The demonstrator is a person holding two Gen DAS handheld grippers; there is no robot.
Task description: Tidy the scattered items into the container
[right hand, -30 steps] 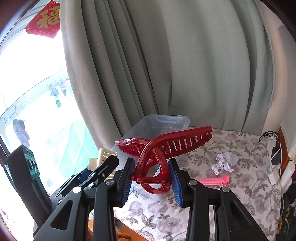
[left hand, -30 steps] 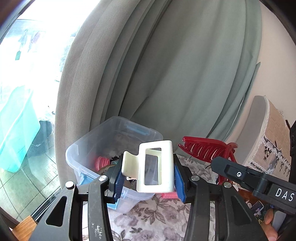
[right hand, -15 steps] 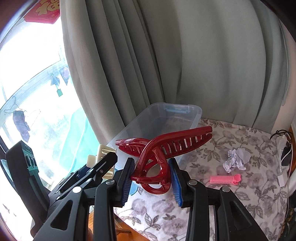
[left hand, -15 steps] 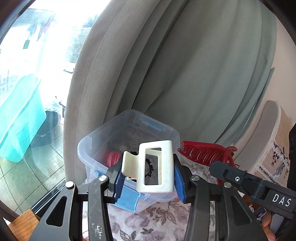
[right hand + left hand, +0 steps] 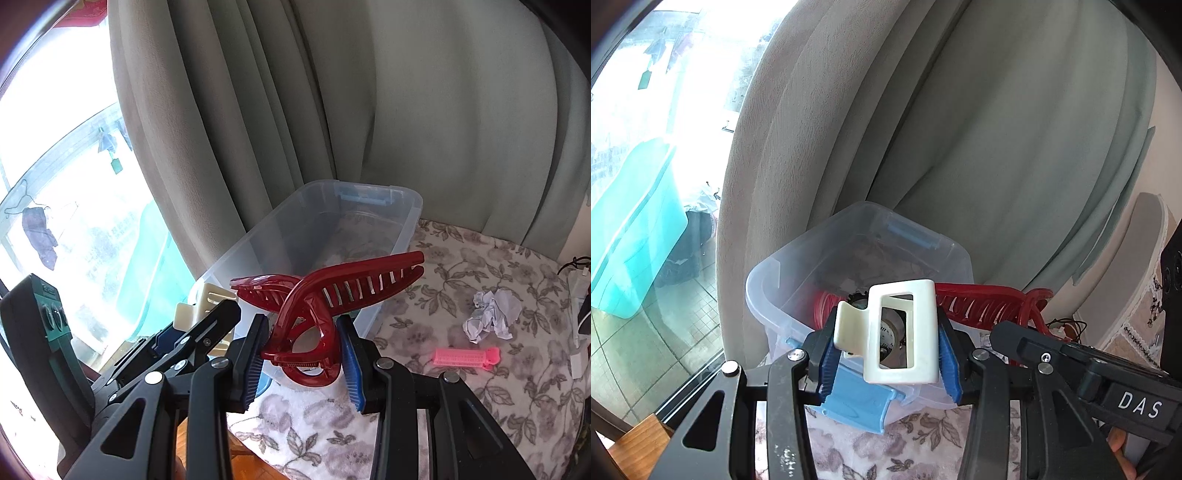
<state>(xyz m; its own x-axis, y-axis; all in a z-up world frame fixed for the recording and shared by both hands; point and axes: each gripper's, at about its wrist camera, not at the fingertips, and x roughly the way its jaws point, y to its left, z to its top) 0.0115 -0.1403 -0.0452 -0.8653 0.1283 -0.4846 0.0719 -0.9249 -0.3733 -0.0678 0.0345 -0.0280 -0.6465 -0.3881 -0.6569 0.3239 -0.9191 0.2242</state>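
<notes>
My left gripper (image 5: 886,354) is shut on a white hair claw clip (image 5: 905,332) and holds it over the near end of a clear plastic container (image 5: 768,280) with blue latches. My right gripper (image 5: 301,362) is shut on a large red hair claw clip (image 5: 332,291), held just at the container's (image 5: 413,206) near corner. The red clip also shows in the left wrist view (image 5: 982,299), beside the white one. Red and dark items lie in the container, partly hidden. A pink hair roller clip (image 5: 467,358) and a crumpled paper ball (image 5: 491,312) lie on the floral cloth.
A grey-green curtain (image 5: 369,110) hangs close behind the container. A window with a teal bin (image 5: 631,229) outside is at the left. The floral cloth (image 5: 461,273) covers the table; its wooden edge (image 5: 639,443) shows at the lower left. Cables and a plug (image 5: 580,295) lie at the far right.
Both grippers have moved forward and closer to the container with their clips still held. The container now looms larger and sits directly under the white clip.
</notes>
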